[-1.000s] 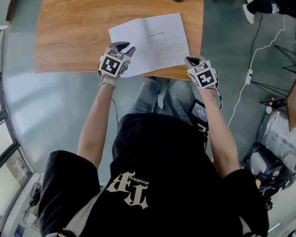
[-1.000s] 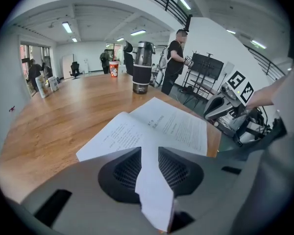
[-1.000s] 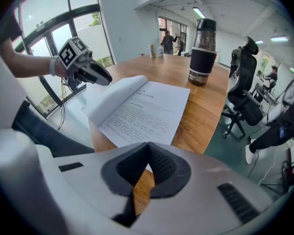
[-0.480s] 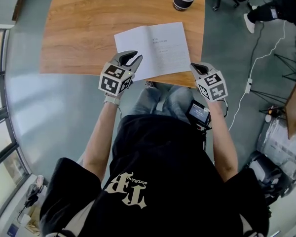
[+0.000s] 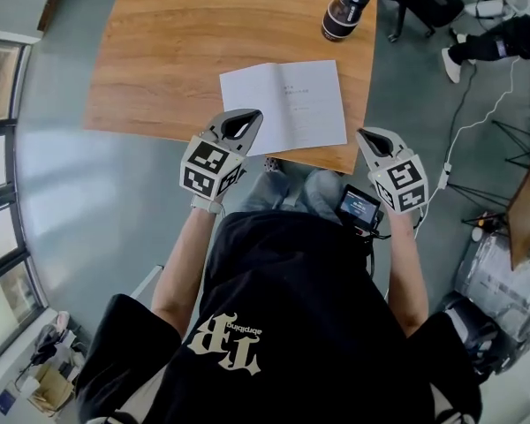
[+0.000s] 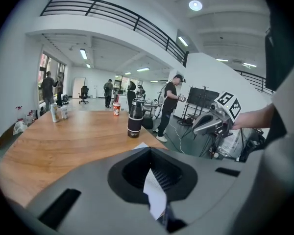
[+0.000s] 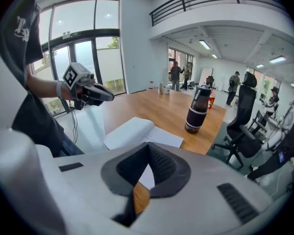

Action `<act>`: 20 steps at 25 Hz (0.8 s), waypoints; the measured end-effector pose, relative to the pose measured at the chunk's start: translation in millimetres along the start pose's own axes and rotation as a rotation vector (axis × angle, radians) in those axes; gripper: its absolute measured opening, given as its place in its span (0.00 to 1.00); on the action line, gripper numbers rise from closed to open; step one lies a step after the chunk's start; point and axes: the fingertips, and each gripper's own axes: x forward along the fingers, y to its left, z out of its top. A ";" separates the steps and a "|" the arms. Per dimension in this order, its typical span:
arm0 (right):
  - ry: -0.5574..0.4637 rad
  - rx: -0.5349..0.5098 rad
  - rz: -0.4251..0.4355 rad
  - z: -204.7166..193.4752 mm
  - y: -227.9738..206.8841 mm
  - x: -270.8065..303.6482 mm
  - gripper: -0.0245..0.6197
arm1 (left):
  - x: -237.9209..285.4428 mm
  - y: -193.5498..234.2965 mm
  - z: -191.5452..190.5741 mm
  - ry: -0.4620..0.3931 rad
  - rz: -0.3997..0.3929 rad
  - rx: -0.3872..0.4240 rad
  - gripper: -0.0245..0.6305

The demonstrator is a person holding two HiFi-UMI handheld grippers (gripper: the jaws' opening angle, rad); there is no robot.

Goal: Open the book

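Observation:
The book (image 5: 287,104) lies open and flat on the wooden table (image 5: 177,51), near its front edge, white pages up. My left gripper (image 5: 250,120) is held in the air in front of the book's left page, clear of it, jaws shut with nothing in them. My right gripper (image 5: 368,136) hovers off the table's front right corner, also shut and empty. The right gripper view shows the book (image 7: 137,131) below and the left gripper (image 7: 107,97) at the left. In the left gripper view only a corner of the book (image 6: 141,146) shows, with the right gripper (image 6: 197,129) to the right.
A dark bottle (image 5: 345,11) stands on the table beyond the book's right page. A black office chair (image 7: 245,131) is past the table's right side, with a white cable (image 5: 459,104) on the floor. Several people stand far back in the room.
Both grippers have lifted up and back from the book's near edge. The left jaws, open a second ago, are now shut. The book stays open on the table.

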 end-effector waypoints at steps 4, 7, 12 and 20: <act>-0.025 -0.074 0.015 20.1 -1.9 -9.4 0.02 | -7.2 -19.5 16.5 -0.049 -0.016 0.005 0.05; -0.052 -0.097 0.037 31.0 -6.7 -17.6 0.02 | -9.6 -40.5 22.0 -0.068 -0.020 -0.019 0.05; -0.069 -0.139 0.049 36.8 -21.7 -34.6 0.02 | -5.8 -68.6 29.1 -0.073 0.013 -0.059 0.05; -0.099 -0.143 0.080 24.2 -35.6 -76.1 0.02 | -0.4 -110.4 42.6 -0.112 0.069 -0.083 0.05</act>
